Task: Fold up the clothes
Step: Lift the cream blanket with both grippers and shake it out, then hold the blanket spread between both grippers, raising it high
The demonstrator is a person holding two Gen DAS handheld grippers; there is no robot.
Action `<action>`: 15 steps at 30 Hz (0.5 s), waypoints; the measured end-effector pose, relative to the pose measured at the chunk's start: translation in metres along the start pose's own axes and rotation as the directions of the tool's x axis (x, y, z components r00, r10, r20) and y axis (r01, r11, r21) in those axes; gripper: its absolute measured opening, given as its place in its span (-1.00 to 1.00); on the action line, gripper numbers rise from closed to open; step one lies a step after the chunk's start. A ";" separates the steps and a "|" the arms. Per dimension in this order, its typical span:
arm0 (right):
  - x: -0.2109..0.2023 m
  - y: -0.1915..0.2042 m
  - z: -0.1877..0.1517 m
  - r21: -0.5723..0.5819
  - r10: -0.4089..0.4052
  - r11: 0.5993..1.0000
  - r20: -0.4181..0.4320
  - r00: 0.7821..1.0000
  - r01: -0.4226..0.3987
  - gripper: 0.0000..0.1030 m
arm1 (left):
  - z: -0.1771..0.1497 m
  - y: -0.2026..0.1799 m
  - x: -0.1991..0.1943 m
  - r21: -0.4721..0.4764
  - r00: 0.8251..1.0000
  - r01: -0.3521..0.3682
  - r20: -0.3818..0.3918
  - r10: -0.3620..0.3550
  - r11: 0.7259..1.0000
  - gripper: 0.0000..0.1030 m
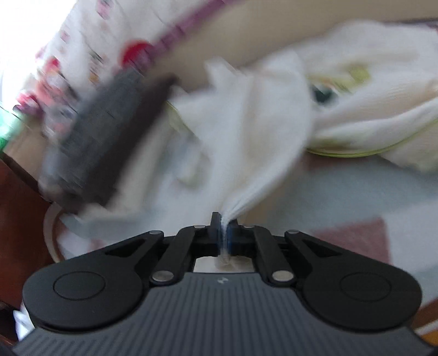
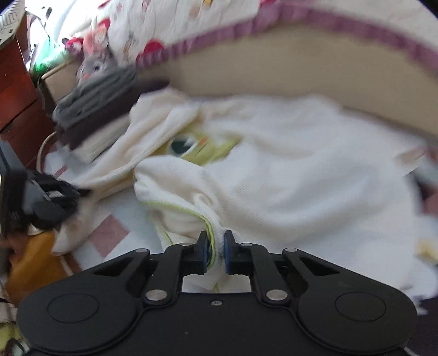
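Observation:
A white garment (image 1: 254, 115) with lime-green trim and a printed front lies crumpled on the bed. My left gripper (image 1: 225, 221) is shut on a thin pinch of its white cloth, which fans out ahead of the jaws. In the right wrist view the same garment (image 2: 287, 169) spreads wide across the bed, and my right gripper (image 2: 215, 241) is shut on a bunched, green-edged fold of it. The left gripper (image 2: 79, 193) shows at the left edge of that view, pinching another part of the cloth. Both views are blurred.
A stack of folded dark grey and brown clothes (image 2: 101, 104) sits at the left, seen also as a blurred folded stack (image 1: 101, 137). A patterned quilt with a purple border (image 2: 301, 24) lies behind. A wooden cabinet (image 2: 13, 82) stands at far left. An orange cloth (image 2: 30, 263) lies low left.

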State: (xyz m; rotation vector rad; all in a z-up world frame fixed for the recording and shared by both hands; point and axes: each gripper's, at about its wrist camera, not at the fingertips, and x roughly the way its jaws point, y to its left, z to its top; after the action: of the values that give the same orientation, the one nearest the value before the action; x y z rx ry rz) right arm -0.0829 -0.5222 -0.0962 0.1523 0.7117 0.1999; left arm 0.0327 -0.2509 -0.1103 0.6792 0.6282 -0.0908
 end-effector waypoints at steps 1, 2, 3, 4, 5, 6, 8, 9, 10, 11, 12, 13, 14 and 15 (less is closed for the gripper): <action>-0.013 -0.005 0.001 -0.007 -0.029 1.000 0.032 0.999 0.030 -0.78 | 0.008 0.013 -0.007 0.001 0.998 -0.038 0.042 0.038 0.999 -0.92; -0.025 -0.011 0.003 -0.002 -0.051 0.999 0.055 0.997 0.051 -0.78 | 0.017 0.026 -0.015 -0.003 0.994 -0.076 0.082 0.076 0.997 -0.92; -0.036 -0.017 0.005 0.008 -0.069 0.998 0.073 0.995 0.068 -0.78 | 0.026 0.040 -0.023 -0.018 0.987 -0.111 0.117 0.112 0.994 -0.92; -0.044 -0.023 0.006 0.016 -0.084 0.996 0.083 0.993 0.083 -0.78 | 0.035 0.055 -0.031 -0.044 0.978 -0.140 0.147 0.145 0.989 -0.92; -0.048 -0.029 0.006 0.025 -0.101 0.995 0.087 0.991 0.099 -0.78 | 0.044 0.069 -0.039 -0.079 0.969 -0.163 0.173 0.174 0.984 -0.92; -0.050 -0.034 0.005 0.035 -0.116 0.993 0.084 0.990 0.113 -0.78 | 0.051 0.082 -0.046 -0.111 0.961 -0.179 0.192 0.198 0.978 -0.92; -0.050 -0.044 0.002 0.057 -0.136 0.990 0.071 0.988 0.132 -0.78 | 0.063 0.103 -0.055 -0.172 0.950 -0.192 0.214 0.227 0.966 -0.92; -0.050 -0.045 0.000 0.061 -0.138 0.989 0.067 0.988 0.133 -0.78 | 0.067 0.110 -0.058 -0.192 0.947 -0.194 0.220 0.234 0.962 -0.92; -0.052 -0.045 -0.001 0.062 -0.138 0.989 0.066 0.988 0.134 -0.78 | 0.070 0.115 -0.061 -0.203 0.943 -0.200 0.227 0.244 0.959 -0.92; -0.054 -0.045 -0.003 0.063 -0.139 0.989 0.066 0.988 0.135 -0.78 | 0.073 0.119 -0.066 -0.210 0.937 -0.207 0.237 0.256 0.955 -0.92; -0.058 -0.045 -0.003 0.070 -0.126 0.990 0.066 0.990 0.121 -0.78 | 0.075 0.120 -0.073 -0.207 0.929 -0.220 0.255 0.269 0.953 -0.92; -0.063 -0.044 -0.003 0.080 -0.105 0.992 0.067 0.992 0.100 -0.78 | 0.076 0.121 -0.080 -0.205 0.919 -0.231 0.274 0.282 0.951 -0.92; -0.069 -0.045 -0.003 0.086 -0.063 0.995 0.055 0.996 0.058 -0.78 | 0.077 0.122 -0.091 -0.202 0.909 -0.241 0.296 0.294 0.949 -0.92; -0.072 -0.044 -0.004 0.089 0.004 0.996 0.021 1.000 -0.006 -0.78 | 0.078 0.124 -0.101 -0.201 0.897 -0.251 0.318 0.306 0.947 -0.92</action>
State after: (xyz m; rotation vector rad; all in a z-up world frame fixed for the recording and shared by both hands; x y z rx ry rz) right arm -0.1331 -0.5816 -0.0624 0.2414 0.6997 0.1713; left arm 0.0249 -0.2134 0.0635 0.5773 0.1905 0.1053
